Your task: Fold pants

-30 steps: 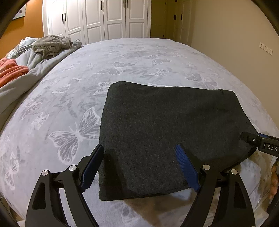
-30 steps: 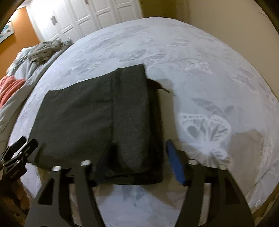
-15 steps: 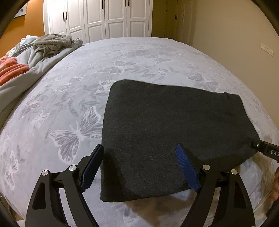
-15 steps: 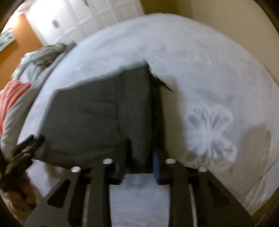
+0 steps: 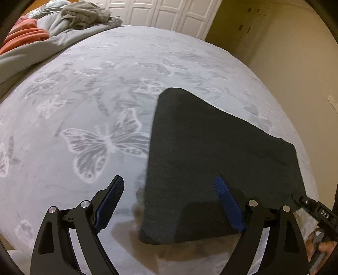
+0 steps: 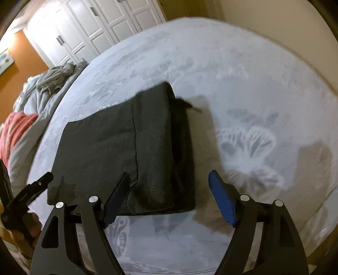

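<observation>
Both tongs stand open and grip nothing: your left tongs (image 5: 169, 203) hover over the near left corner of the pants (image 5: 211, 165), and your right tongs (image 6: 169, 196) straddle the near right corner, where the layers stack thickest. The pants lie folded into a compact rectangle on the bed (image 5: 84, 95), close to its near edge and toward its right side.

The step in hand appears to be release and inspection of the last fold. Keep each set of tongs spread wide and clear of the cloth so no layer is dragged. If a further fold is wanted, close on every layer at a corner, not the top one alone.

The pants are dark charcoal, matte and finely woven, with a straight seam running front to back and a small tab or cord end protruding at the far right corner. The bed cover is pale grey, plush, printed with butterflies. Rumpled grey bedding (image 5: 84, 10) and an orange cloth (image 5: 25, 36) lie at the far left edge.
</observation>
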`<state>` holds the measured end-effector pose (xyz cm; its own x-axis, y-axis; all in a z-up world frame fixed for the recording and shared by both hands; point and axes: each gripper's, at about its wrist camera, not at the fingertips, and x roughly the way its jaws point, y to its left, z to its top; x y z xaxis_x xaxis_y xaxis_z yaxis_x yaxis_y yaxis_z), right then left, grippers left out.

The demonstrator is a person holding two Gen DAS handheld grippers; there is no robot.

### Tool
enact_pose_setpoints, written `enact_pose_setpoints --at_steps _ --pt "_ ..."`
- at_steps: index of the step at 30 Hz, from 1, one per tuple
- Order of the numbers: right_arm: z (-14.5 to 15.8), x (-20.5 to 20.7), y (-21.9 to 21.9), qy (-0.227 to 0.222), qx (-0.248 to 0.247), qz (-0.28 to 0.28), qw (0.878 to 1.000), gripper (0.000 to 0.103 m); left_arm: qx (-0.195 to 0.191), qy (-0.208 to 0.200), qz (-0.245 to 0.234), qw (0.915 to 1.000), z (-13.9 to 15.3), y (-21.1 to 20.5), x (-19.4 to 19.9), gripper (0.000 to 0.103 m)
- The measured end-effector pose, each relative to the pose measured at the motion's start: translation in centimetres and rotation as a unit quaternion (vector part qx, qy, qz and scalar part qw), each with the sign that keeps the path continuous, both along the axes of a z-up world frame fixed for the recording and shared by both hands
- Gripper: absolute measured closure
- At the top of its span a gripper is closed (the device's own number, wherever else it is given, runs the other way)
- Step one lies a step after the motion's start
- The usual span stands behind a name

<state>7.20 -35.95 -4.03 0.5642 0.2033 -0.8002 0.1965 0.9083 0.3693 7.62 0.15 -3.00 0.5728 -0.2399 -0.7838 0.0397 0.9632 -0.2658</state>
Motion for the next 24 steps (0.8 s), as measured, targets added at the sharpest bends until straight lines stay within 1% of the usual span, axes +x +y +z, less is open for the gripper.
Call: enact_pose_setpoints --at_steps 2,3,6,9,10,11,14,16,17,18,19,20,21,22,23,24 --pt "-0.5 0.4 0.0 0.008 0.024 -0.001 1.0 0.027 -0.001 0.004 0.0 1.0 -0.1 0.1 0.1 0.018" --pt "-0.7 0.6 0.1 0.01 0.031 0.001 0.999 0.025 -0.004 0.008 -0.002 1.0 -0.2 0.1 0.1 0.018" --pt "-0.9 0.7 0.5 0.012 0.03 0.004 0.999 0.02 -0.022 0.029 -0.017 0.9992 -0.9 -0.2 0.5 0.018" --pt "-0.9 0.5 1.1 0.011 0.026 0.012 1.0 0.019 -0.039 0.054 -0.03 0.9973 -1.7 -0.6 0.7 0.018" --pt "-1.0 0.5 1.3 0.011 0.031 0.017 0.999 0.019 -0.049 0.069 -0.038 0.9957 -2.1 -0.7 0.8 0.018" --pt "-1.0 0.5 1.4 0.01 0.036 0.02 0.999 0.017 -0.073 0.091 -0.048 0.9921 -2.8 -0.7 1.0 0.018" --pt "-1.3 0.8 1.1 0.008 0.05 0.015 0.999 0.014 -0.1 0.094 -0.048 0.9894 -3.0 -0.2 1.4 0.017" --pt "-1.5 1.2 0.7 0.004 0.076 0.003 0.997 0.014 -0.127 0.099 -0.041 0.9861 -3.2 0.4 1.7 0.017" --pt "-1.5 1.5 0.5 0.002 0.086 -0.001 0.996 0.014 -0.149 0.104 -0.04 0.9826 -3.3 0.7 2.0 0.017" --pt "-1.6 1.7 0.2 -0.003 0.098 -0.006 0.995 0.015 -0.163 0.106 -0.043 0.98 -3.4 0.8 2.3 0.018" --pt "-1.8 1.8 -0.1 -0.004 0.104 -0.014 0.994 0.019 -0.177 0.108 -0.048 0.9771 -3.5 0.9 2.6 0.019" --pt "-1.8 1.9 -0.3 -0.002 0.098 -0.018 0.995 0.039 -0.189 0.108 -0.049 0.9748 -3.6 1.0 3.0 0.028" --pt "-1.8 1.9 -0.3 -0.002 0.098 -0.018 0.995 0.056 -0.192 0.105 -0.05 0.9745 -3.6 1.0 3.0 0.038" --pt "-1.9 1.7 -0.8 -0.007 0.113 -0.018 0.993 0.064 -0.187 0.103 -0.052 0.9756 -3.7 0.7 3.1 0.061" --pt "-1.9 1.7 -0.8 -0.007 0.113 -0.018 0.993 0.07 -0.186 0.101 -0.057 0.9757 -3.8 0.8 3.1 0.078" --pt "-1.8 1.5 -1.0 -0.01 0.124 -0.017 0.992 0.073 -0.191 0.099 -0.055 0.975 -3.7 1.0 3.0 0.082"
